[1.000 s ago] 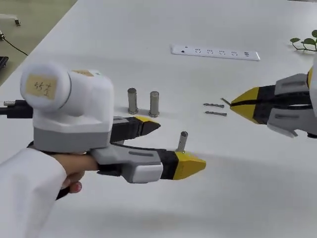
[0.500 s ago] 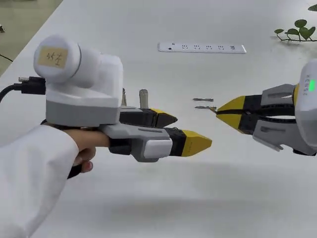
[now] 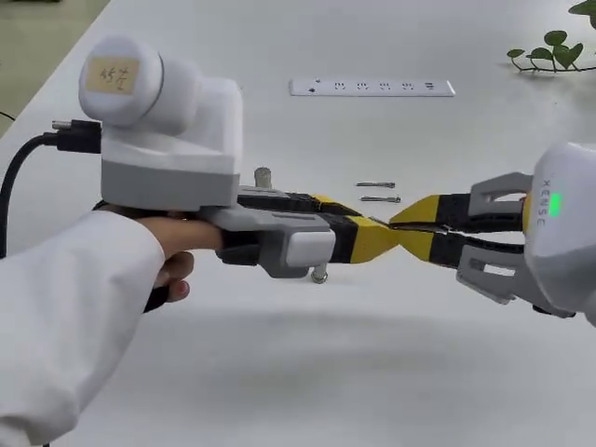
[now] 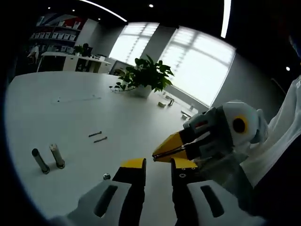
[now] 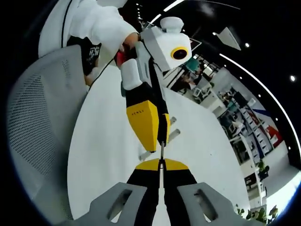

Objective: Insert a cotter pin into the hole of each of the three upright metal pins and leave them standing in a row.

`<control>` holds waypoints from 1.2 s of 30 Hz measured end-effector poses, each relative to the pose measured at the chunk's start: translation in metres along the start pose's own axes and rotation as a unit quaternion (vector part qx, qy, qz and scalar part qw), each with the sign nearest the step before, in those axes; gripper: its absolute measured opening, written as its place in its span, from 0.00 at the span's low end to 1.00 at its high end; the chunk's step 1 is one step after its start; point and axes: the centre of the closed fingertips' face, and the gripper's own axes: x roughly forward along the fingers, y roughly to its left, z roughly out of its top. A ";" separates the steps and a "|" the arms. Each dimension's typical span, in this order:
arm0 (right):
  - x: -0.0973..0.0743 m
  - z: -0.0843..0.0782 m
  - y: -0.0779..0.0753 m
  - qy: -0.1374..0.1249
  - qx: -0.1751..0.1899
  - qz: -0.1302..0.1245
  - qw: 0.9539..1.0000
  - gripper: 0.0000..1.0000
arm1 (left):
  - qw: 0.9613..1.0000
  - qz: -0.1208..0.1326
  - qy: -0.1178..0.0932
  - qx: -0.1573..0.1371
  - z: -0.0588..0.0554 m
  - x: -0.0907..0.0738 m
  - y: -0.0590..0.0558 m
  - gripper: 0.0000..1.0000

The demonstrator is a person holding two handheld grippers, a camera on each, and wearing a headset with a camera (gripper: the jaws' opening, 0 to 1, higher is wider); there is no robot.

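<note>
The cotter pin (image 5: 161, 151) is pinched between the pressed-together jaws of my right gripper (image 5: 160, 162), its tip up against the spread, empty jaws of my left gripper (image 4: 158, 164). The nearest metal pin (image 4: 106, 176) stands just beside the left jaws. I steady that pin first, then square the cotter pin to its hole before pushing.

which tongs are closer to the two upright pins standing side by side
Left. The left tongs hang close beside the two upright pins; the right tongs sit farther off, beyond the left tongs' tips.
</note>
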 end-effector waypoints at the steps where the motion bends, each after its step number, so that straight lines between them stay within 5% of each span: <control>1: 0.000 0.002 0.001 -0.001 -0.002 0.001 1.000 0.00 | 1.000 -0.001 0.000 -0.001 0.000 0.000 0.000 0.14; 13: -0.003 0.010 0.003 0.002 -0.040 -0.004 0.999 0.00 | 1.000 0.004 0.007 -0.011 -0.002 0.001 0.004 0.07; 36: -0.002 0.012 0.004 0.001 -0.045 -0.006 0.999 0.00 | 1.000 0.004 0.029 -0.002 -0.004 0.000 0.003 0.00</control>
